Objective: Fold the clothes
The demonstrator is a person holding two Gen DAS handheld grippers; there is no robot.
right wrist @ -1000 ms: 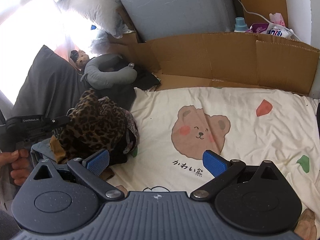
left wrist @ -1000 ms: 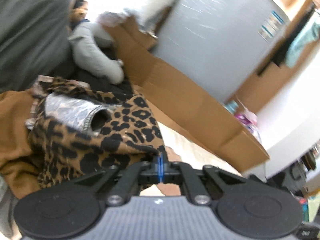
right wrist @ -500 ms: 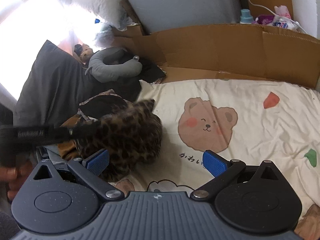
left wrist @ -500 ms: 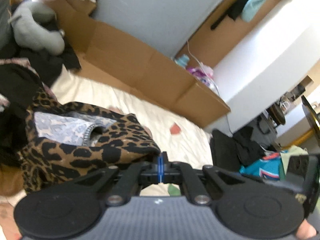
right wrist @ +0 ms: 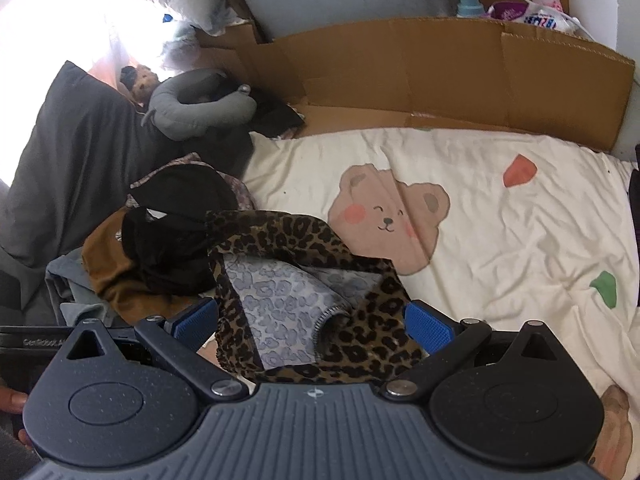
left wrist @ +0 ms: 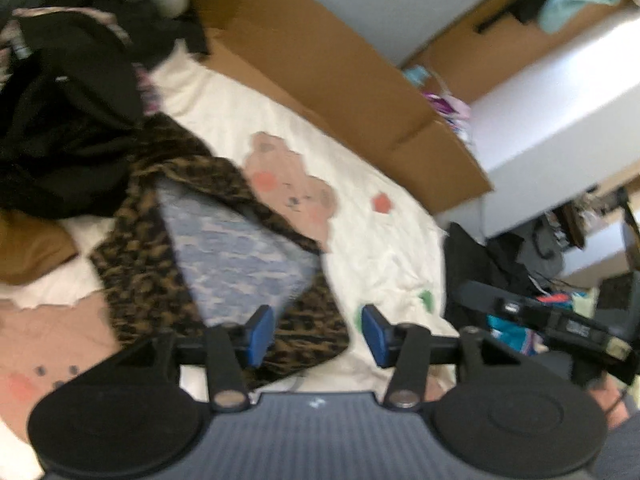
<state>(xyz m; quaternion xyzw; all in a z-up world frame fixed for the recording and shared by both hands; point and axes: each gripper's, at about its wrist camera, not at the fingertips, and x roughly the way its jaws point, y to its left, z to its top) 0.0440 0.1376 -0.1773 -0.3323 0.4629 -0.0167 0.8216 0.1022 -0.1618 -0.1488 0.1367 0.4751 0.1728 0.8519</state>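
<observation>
Left wrist view only: cluttered room floor past the bed edge, heavily blurred. Right wrist view only: grey neck pillow point(right wrist: 200, 108) by the cardboard point(right wrist: 440, 68).

Leopard-print garment point(right wrist: 288, 280) crumpled on the bear sheet point(right wrist: 500, 240) beside a dark clothes pile point(right wrist: 172, 240) (pale lining up).

Left gripper point(left wrist: 316, 332) opening, pads off the cloth. Right gripper point(right wrist: 316, 322) spread wide over the garment, gripping nothing.

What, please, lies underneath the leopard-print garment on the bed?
The leopard-print garment lies on the cream bear-print sheet, its upper edge covering part of the printed bear. Its left edge meets the black clothing. Whatever else sits beneath is hidden.
</observation>
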